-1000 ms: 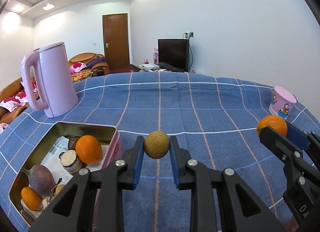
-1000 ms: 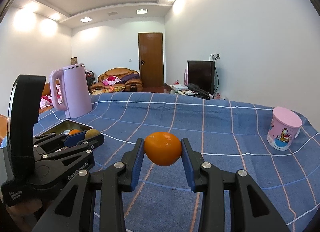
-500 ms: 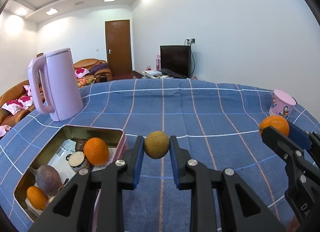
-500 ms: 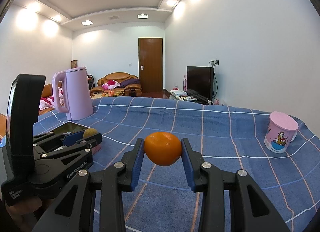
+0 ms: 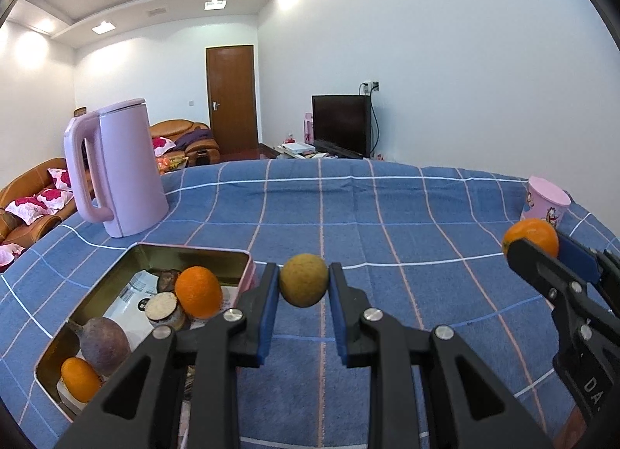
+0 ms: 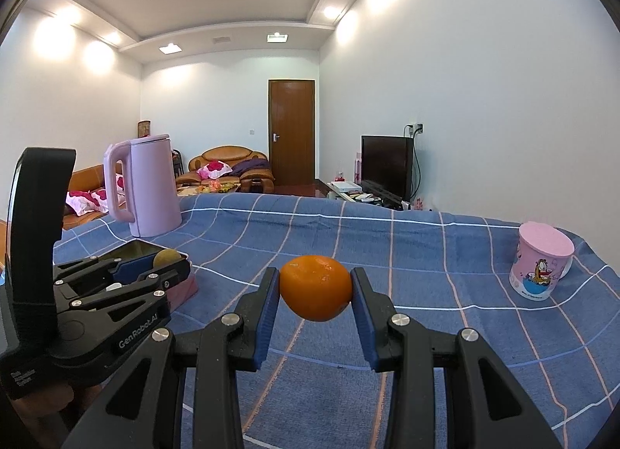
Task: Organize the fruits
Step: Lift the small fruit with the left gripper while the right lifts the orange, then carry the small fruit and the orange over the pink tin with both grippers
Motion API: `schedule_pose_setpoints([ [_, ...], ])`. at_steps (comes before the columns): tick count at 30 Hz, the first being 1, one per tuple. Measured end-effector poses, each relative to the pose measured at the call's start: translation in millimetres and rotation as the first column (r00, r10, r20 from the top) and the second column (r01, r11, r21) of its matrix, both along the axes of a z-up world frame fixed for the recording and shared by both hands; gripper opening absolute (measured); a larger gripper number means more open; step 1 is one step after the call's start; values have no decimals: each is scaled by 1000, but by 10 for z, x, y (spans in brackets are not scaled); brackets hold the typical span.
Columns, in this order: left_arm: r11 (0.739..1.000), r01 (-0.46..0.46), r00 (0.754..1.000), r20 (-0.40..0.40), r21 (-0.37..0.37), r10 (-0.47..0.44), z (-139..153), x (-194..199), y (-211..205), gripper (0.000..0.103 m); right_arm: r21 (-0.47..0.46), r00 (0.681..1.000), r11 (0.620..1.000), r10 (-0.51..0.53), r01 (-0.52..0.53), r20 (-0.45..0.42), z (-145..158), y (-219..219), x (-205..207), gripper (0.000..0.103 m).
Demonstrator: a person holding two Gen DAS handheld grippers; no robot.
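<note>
The left gripper (image 5: 304, 286) has its jaws pinching a small, round yellow-brown fruit (image 5: 304, 285) between the blue pads, lifted above the blue checked cloth (image 5: 348, 216) that covers the worktop. The right gripper (image 6: 316, 288) has its jaws clamped on an orange (image 6: 316, 287), also held off the cloth; from the left wrist view this orange shows at the right edge, well apart from the yellow-brown fruit. Just left of the left gripper lies an open metal tin (image 5: 232, 255) with a pink outer wall. Inside it rest another orange (image 5: 198, 291), a smaller orange fruit (image 5: 79, 379) in the near corner, a dark reddish root (image 5: 104, 342), a cut piece with a pale face (image 5: 162, 305) and printed paper beneath them. Farther back on the left stands a lilac kettle (image 5: 124, 166), upright with its handle turned to the left. Near the right edge of the cloth stands a pink cartoon-printed cup (image 6: 542, 261) with a pink lid. Beyond the worktop are brown sofas (image 6: 228, 166), a wooden door (image 6: 290, 131) and a dark television (image 6: 385, 166).
</note>
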State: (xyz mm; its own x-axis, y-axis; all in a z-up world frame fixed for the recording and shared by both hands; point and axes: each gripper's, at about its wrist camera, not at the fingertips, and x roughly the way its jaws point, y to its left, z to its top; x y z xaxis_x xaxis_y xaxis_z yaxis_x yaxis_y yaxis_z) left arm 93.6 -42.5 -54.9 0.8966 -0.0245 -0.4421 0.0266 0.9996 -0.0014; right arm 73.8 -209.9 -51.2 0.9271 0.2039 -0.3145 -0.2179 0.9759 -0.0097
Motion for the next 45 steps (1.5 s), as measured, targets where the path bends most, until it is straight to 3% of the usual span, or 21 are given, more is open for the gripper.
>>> schedule_pose_setpoints([
  [26, 1000, 4, 1000, -8, -1, -4, 7, -143, 178, 27, -12, 1000, 1000, 29, -29, 9, -4, 157, -134, 39],
  [45, 998, -67, 998, -11, -8, 66, 100, -202, 763, 27, -24, 986, 986, 163, -163, -20, 99, 834, 27, 39],
])
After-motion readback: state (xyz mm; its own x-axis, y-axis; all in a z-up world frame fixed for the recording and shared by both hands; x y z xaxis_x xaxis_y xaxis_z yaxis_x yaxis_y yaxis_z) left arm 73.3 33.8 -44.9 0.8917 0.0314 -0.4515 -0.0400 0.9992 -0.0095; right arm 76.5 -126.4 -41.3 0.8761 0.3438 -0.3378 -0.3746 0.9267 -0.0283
